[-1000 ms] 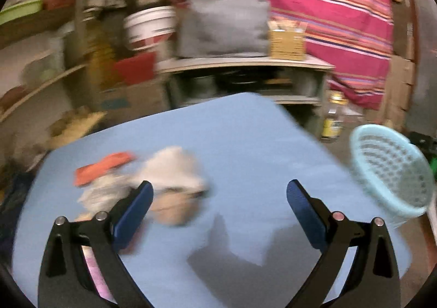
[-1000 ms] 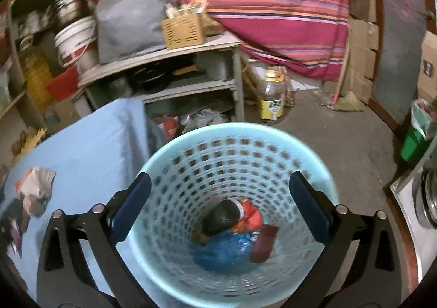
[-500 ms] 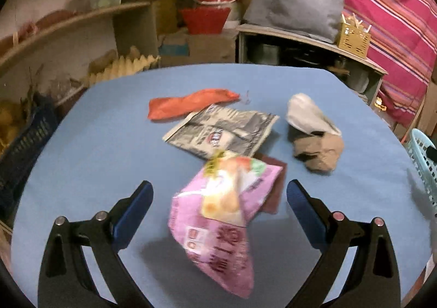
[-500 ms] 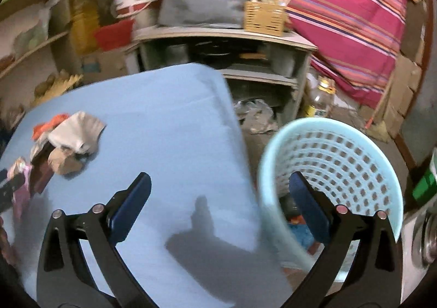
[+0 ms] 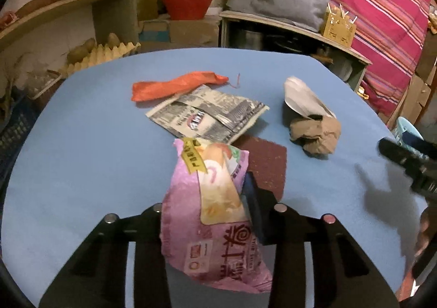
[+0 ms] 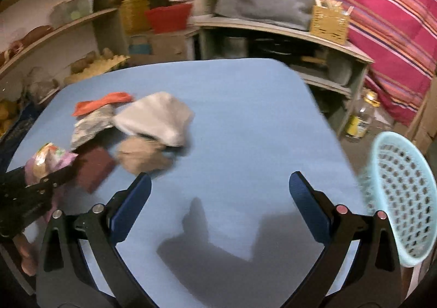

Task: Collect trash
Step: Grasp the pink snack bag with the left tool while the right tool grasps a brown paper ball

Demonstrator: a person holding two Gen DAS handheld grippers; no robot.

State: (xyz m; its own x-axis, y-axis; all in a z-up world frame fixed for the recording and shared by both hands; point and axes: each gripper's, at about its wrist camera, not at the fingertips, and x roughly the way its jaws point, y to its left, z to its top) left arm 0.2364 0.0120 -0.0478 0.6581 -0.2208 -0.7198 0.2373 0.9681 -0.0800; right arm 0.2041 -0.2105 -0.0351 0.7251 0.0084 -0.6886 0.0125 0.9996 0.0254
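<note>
Left gripper [image 5: 218, 193] tilted down, jaws just closed on pink wrapper [image 5: 207, 212]

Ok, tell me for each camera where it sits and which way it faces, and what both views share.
Left wrist: sits on the left gripper, angled down at the blue table; its jaws, just closing, pinch the pink snack bag; the right gripper enters at the right edge.
Right wrist: sits on the right gripper, open over bare table, angled down; the left gripper shows at the left edge, the blue basket at the right.
Shared: pink bag, brown paper wad, orange wrapper.
</note>
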